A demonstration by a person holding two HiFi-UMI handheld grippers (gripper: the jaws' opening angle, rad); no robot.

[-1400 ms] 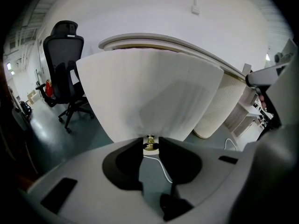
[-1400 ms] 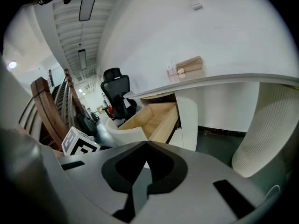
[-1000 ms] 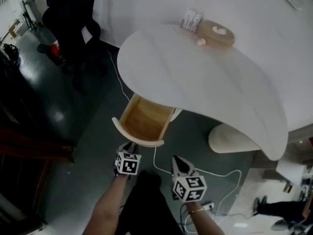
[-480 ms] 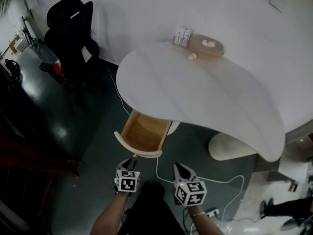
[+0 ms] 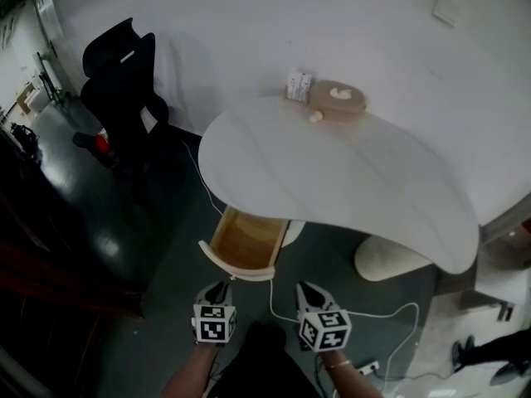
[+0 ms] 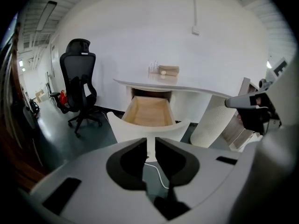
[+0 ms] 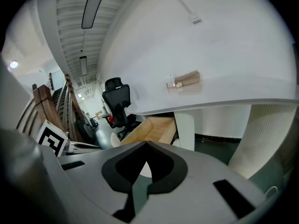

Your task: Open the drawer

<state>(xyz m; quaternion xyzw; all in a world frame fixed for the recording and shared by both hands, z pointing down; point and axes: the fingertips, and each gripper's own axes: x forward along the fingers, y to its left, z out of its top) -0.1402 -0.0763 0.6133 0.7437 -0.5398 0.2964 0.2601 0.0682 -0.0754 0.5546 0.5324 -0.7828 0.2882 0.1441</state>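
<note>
The back end of the drawer point(image 5: 243, 243) lies hidden beneath the bench point(image 5: 348, 189) top in the head view. Print on the small box point(image 5: 298, 84) at the bench's far edge is too small to read. A person point(image 5: 488, 348) at lower right is cut off by the frame, only legs showing.

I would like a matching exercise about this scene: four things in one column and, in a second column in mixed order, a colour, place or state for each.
Things:
1. drawer
2. office chair
3. cable
4. round tray

Descriptions:
a. black
b. white, lying on the floor
c. resting on the tabletop
d. pulled out, wooden inside

Pairs: 1-d, 2-a, 3-b, 4-c.
</note>
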